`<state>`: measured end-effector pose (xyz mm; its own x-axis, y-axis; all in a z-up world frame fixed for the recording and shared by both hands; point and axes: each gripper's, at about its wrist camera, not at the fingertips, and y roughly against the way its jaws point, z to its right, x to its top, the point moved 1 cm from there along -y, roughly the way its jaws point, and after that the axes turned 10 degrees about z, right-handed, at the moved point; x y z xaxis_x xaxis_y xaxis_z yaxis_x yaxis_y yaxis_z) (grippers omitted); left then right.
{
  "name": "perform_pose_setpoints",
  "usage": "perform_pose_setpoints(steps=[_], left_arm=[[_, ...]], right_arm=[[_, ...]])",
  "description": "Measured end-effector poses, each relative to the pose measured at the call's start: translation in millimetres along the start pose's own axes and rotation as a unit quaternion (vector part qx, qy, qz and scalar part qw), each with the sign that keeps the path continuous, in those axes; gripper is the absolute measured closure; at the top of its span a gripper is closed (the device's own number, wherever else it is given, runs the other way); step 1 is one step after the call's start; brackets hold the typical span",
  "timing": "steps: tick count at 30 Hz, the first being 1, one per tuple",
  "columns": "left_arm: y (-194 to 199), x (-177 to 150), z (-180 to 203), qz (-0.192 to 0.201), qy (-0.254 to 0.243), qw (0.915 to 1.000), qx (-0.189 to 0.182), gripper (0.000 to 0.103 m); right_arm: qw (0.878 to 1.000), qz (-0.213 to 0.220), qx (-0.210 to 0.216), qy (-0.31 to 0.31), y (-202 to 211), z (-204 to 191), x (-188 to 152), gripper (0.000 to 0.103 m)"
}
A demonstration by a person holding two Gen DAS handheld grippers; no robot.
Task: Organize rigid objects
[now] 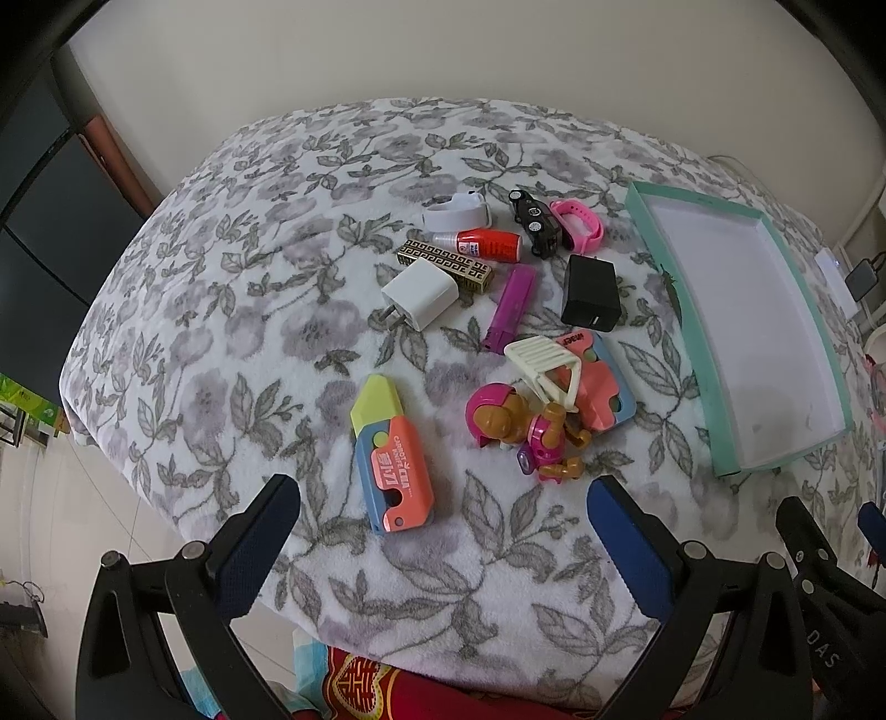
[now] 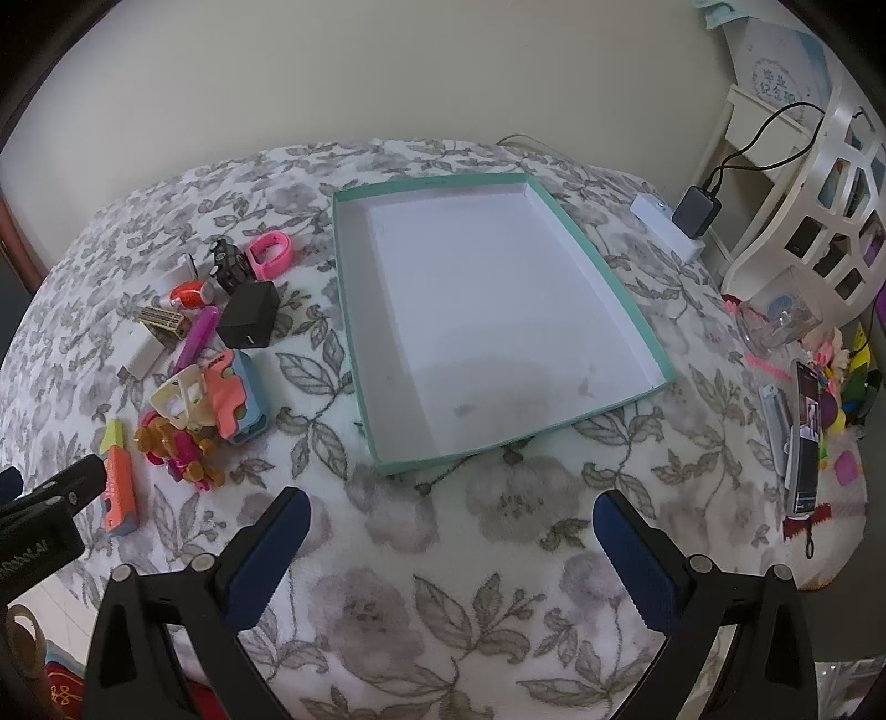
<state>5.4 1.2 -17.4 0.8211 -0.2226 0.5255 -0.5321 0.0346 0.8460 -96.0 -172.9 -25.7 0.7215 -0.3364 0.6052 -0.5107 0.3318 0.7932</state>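
- Right now my left gripper hangs spread wide with nothing between its fingers, just short of the toy knife; my right gripper is likewise spread and bare, facing the tray.
- Beyond lie the toy dog, the purple lighter, the white charger, the black charger, the toy car and the pink watch, all outside the tray, which holds nothing.
- Risk, I judge: the dog lies against the pink toy, so a grab may drag both.
- Risk: the soft floral blanket may bunch under closing fingers.
- Far side: a plain wall; a white chair at right.
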Motion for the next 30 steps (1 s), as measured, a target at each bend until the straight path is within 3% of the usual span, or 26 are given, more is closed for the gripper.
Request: perform_pose_setpoints(steps=[30], left_arm=[[2.5,1.9,-1.8,-0.003,0.005,1.0000,-0.004,0.000]], right_arm=[[1.000,-0.008,0.000,-0.003,-3.3,-0.3,-2.0,0.000]])
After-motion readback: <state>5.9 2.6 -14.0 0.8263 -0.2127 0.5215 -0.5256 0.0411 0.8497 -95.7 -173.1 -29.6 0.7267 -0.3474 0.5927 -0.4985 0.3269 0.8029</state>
